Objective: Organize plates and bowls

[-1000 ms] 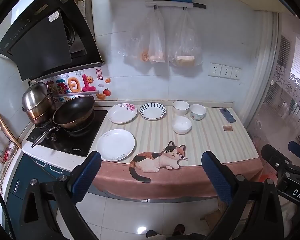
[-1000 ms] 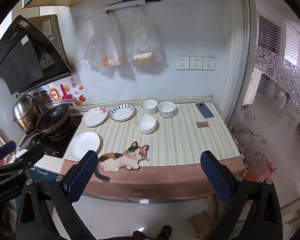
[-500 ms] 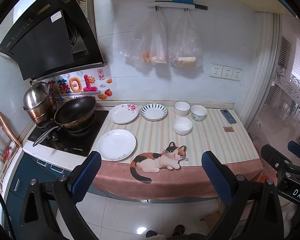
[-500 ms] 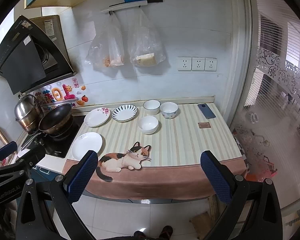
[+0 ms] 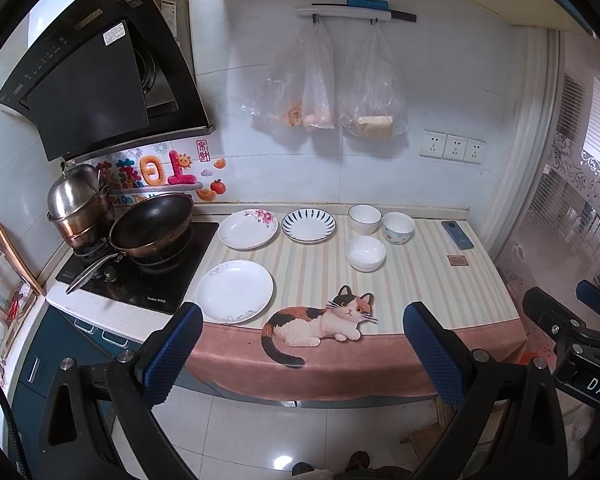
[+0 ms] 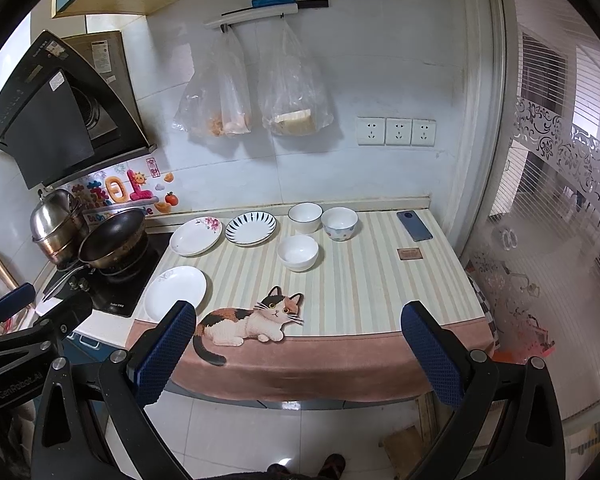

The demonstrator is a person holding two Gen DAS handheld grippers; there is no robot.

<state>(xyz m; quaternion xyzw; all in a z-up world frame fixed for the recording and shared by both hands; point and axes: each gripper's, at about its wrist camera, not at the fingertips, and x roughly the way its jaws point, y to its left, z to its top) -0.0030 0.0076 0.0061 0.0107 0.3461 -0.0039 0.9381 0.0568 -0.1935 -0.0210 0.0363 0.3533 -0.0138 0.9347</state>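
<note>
On the striped counter lie three plates: a plain white plate (image 5: 235,291) at the front left, a flowered plate (image 5: 248,229) and a blue-striped plate (image 5: 308,225) behind it. Three bowls stand to the right: a white bowl (image 5: 364,219), a dotted bowl (image 5: 398,227) and a white bowl (image 5: 366,253) in front. They also show in the right wrist view: plain plate (image 6: 175,293), front bowl (image 6: 298,252). My left gripper (image 5: 302,354) and right gripper (image 6: 300,354) are both open and empty, held in front of the counter edge.
A stove (image 5: 140,268) with a wok (image 5: 152,226) and a steel pot (image 5: 78,208) is at the left. A phone (image 5: 457,234) and a small brown card (image 5: 457,260) lie at the right. Plastic bags (image 5: 324,92) hang on the wall. A glass partition (image 6: 540,240) bounds the right side.
Both grippers have drifted slightly toward the counter and to the left; the view shifted a little. Nothing on the counter has moved.
</note>
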